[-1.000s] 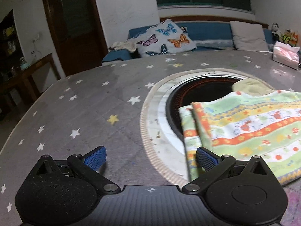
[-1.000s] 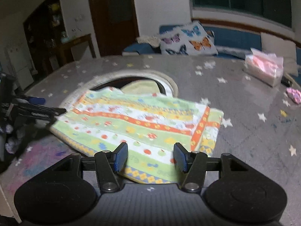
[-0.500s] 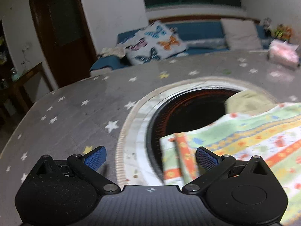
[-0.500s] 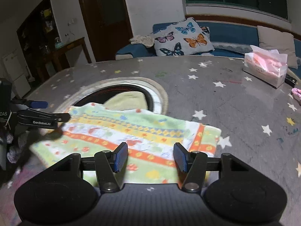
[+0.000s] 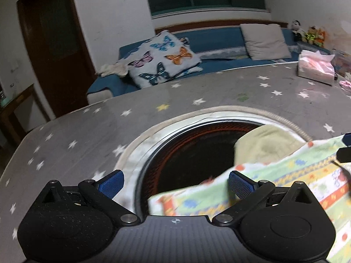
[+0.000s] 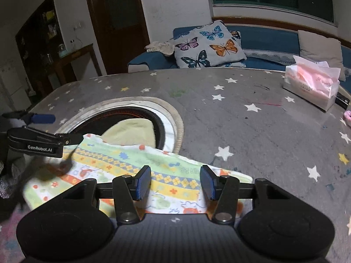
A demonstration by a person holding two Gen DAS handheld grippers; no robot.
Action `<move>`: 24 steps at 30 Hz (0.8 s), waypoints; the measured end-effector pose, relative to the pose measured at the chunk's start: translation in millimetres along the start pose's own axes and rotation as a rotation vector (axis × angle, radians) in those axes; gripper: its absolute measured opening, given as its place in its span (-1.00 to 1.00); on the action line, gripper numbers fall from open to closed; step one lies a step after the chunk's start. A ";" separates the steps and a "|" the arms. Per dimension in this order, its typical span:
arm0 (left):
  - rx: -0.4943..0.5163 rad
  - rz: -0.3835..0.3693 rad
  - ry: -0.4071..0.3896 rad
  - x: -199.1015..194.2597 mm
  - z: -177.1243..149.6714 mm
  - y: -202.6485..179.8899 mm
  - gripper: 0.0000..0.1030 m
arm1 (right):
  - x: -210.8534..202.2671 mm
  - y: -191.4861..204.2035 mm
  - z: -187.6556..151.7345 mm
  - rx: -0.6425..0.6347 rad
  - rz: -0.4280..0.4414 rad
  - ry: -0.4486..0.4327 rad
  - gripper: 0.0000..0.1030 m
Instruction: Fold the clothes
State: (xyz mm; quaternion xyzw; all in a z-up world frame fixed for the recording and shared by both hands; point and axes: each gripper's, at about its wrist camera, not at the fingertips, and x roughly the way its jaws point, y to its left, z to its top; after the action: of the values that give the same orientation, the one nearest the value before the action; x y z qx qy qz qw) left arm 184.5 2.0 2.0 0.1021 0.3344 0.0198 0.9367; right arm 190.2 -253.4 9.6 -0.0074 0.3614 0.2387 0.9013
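A folded, colourful striped garment [image 6: 131, 164] lies on the grey star-patterned table [image 6: 241, 120], its far edge over a round dark opening [image 6: 136, 114]. It also shows in the left wrist view [image 5: 285, 186]. My right gripper [image 6: 174, 180] is open just above the garment's near right part. My left gripper [image 5: 175, 184] is open over the garment's left end, and shows at the left of the right wrist view [image 6: 50, 129]. A pale yellow cloth [image 5: 265, 146] lies in the opening behind the garment.
A pink tissue pack [image 6: 311, 87] stands at the table's far right. A blue sofa with a butterfly pillow [image 6: 208, 43] is behind the table. A small pink item [image 6: 347, 116] lies at the right edge.
Both grippers moved forward and down toward the garment. The left gripper swung right, so the garment's left end now lies between its fingers. Both stayed open.
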 end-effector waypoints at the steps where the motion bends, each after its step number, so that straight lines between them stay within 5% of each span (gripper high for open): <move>1: 0.011 0.006 0.004 5.0 1.6 -2.7 1.00 | 0.9 -2.1 -0.2 0.004 -0.016 0.004 -0.10; 4: 0.019 0.037 0.045 20.6 0.0 -1.8 1.00 | -2.0 -10.7 -0.6 0.032 -0.031 0.007 -0.28; 13: -0.024 -0.060 -0.006 -2.1 3.2 2.5 1.00 | -5.5 19.4 6.4 -0.069 0.007 -0.026 -0.26; 24: -0.057 -0.071 0.039 5.7 -1.1 10.6 1.00 | 12.6 46.6 7.4 -0.155 0.024 0.013 -0.19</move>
State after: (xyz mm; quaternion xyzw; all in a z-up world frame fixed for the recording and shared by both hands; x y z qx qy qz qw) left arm 188.5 13.1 -0.2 0.0629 0.3552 -0.0017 0.9327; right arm 182.6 -205.3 14.2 -0.0745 0.3478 0.2767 0.8927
